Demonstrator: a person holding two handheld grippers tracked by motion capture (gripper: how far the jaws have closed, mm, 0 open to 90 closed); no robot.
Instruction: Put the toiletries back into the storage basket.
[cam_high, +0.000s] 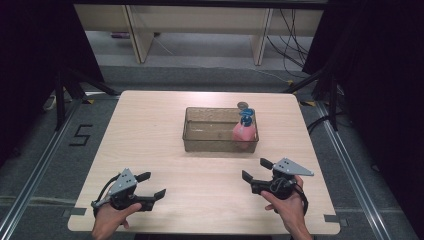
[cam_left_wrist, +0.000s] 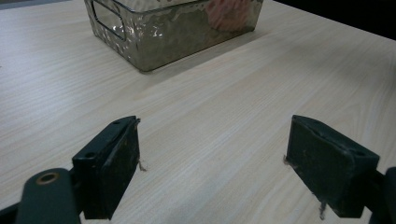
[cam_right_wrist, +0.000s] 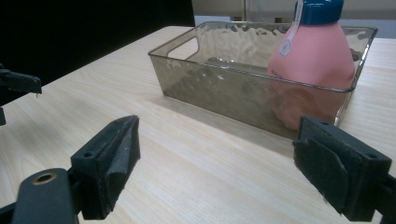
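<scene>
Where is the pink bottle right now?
In the high view, the pink bottle stands upright in the right end of the clear bin, beyond the right gripper.

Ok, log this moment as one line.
left gripper: open, empty | right gripper: open, empty | pink bottle: upright in bin

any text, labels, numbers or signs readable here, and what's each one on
"5": black mark on the grey floor left of the table.
Round tag on the neck of the pink bottle: print too small to read.
Pink bottle's body and blue cap: no readable words.
Clear bin, left gripper and right gripper: no text visible.
</scene>
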